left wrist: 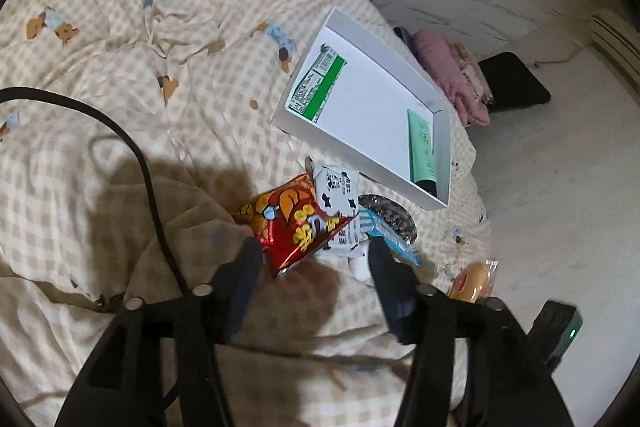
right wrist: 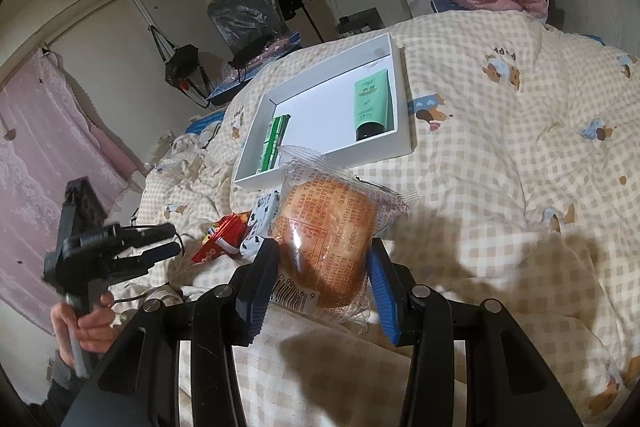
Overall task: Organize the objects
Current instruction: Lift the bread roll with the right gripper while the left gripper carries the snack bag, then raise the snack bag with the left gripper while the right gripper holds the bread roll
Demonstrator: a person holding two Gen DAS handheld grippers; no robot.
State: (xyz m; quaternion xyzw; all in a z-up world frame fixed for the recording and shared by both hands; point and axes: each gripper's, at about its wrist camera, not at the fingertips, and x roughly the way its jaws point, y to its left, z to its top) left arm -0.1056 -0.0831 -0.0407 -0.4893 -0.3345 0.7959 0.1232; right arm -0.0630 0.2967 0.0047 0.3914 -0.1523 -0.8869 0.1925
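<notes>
My left gripper (left wrist: 314,259) is open above the checked quilt. The near corner of a red snack bag (left wrist: 292,223) lies between its fingertips, and the pads do not press on it. Behind the bag lie a cow-print pack (left wrist: 338,187), a blue wrapper (left wrist: 396,241) and a black hair clip (left wrist: 386,213). My right gripper (right wrist: 322,267) is shut on a wrapped round bun (right wrist: 328,235), held upright over the bed. A white box (right wrist: 396,151) beyond holds a green tube (right wrist: 370,103) and a green packet (right wrist: 274,143). The left gripper (right wrist: 170,241) shows at the left.
The quilt (left wrist: 120,147) is rumpled, with a black cable (left wrist: 148,179) across it. The bed edge drops to a pale floor (left wrist: 560,167) on the right, with pink cloth (left wrist: 448,67) and a black mat there. A person's hand (right wrist: 88,323) grips the left handle.
</notes>
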